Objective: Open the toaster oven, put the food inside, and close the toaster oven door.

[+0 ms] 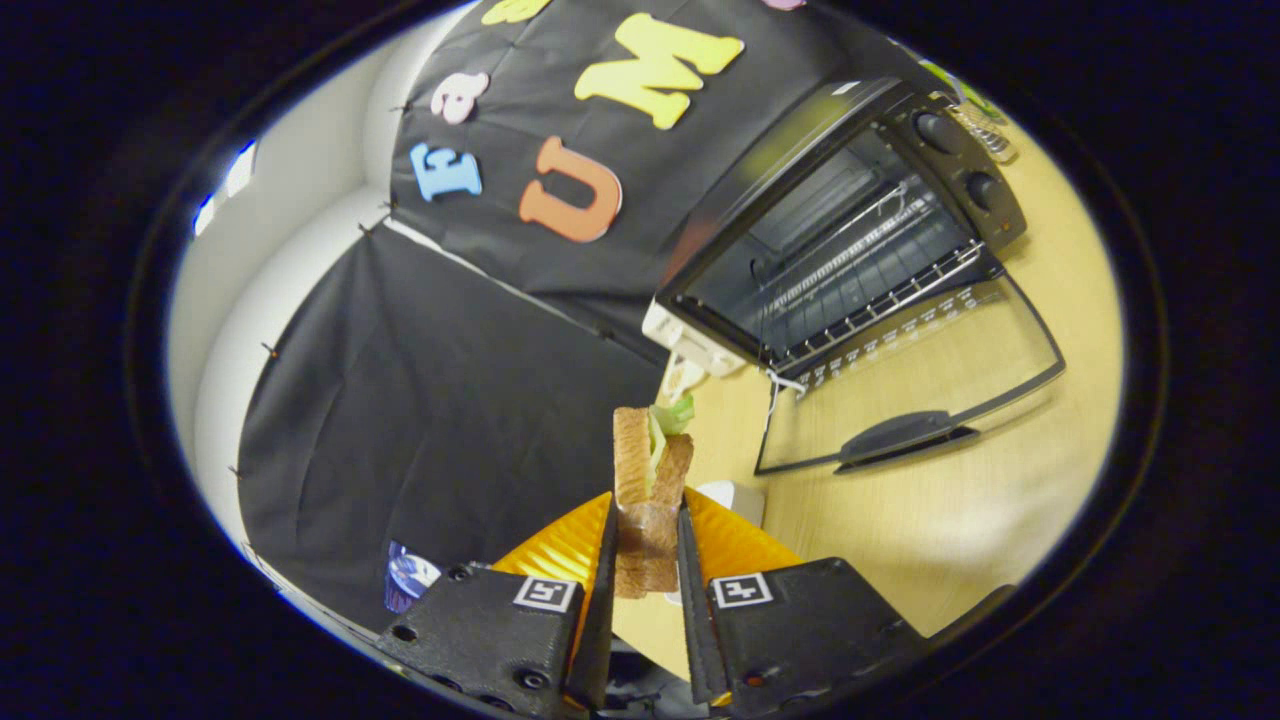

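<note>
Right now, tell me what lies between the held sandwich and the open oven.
In the gripper view, bare wooden table, then the oven's lowered glass door before the toaster oven. The gripper jaws clamp the sandwich.

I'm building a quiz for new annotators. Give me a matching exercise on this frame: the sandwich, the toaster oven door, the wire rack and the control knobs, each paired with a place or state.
Things:
1. sandwich
2. toaster oven door
3. wire rack
4. control knobs

Places or states:
A. folded down open onto the wooden table
B. inside the oven cavity
C. clamped between the fingers of the gripper
D. on the oven's front panel, beside the cavity

Pairs: 1-C, 2-A, 3-B, 4-D
</note>
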Demonstrator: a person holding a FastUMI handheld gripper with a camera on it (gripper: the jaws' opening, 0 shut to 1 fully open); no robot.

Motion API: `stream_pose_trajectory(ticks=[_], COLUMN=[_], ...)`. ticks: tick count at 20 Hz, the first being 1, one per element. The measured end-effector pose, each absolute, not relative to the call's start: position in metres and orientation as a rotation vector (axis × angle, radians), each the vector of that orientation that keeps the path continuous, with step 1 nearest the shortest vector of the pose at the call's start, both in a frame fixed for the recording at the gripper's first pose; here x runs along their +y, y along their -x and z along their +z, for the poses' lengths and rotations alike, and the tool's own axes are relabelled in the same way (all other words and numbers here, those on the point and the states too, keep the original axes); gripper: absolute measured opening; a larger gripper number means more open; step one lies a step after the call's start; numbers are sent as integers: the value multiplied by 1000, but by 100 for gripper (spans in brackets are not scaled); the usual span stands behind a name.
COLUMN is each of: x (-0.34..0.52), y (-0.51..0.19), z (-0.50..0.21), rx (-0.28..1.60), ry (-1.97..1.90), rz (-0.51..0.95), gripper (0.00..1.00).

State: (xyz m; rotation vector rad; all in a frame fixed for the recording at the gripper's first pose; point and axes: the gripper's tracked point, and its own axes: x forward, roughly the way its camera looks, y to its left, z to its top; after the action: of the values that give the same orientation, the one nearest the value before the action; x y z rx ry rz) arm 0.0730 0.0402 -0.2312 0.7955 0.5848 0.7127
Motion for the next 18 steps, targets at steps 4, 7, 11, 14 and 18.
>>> stream_pose_trajectory(ticks=[4,7,11,14,18], x=[-6,-36,-32,-31,-37], y=[-95,-119,-146,-184,-244], z=[-210,-229,-243,-237,-235], rx=[291,141,102,63,13], ry=[-1119,-1229,-1265,-1261,-1179], rz=[549,368,277,214,137], gripper=[36,35,35,35,36])
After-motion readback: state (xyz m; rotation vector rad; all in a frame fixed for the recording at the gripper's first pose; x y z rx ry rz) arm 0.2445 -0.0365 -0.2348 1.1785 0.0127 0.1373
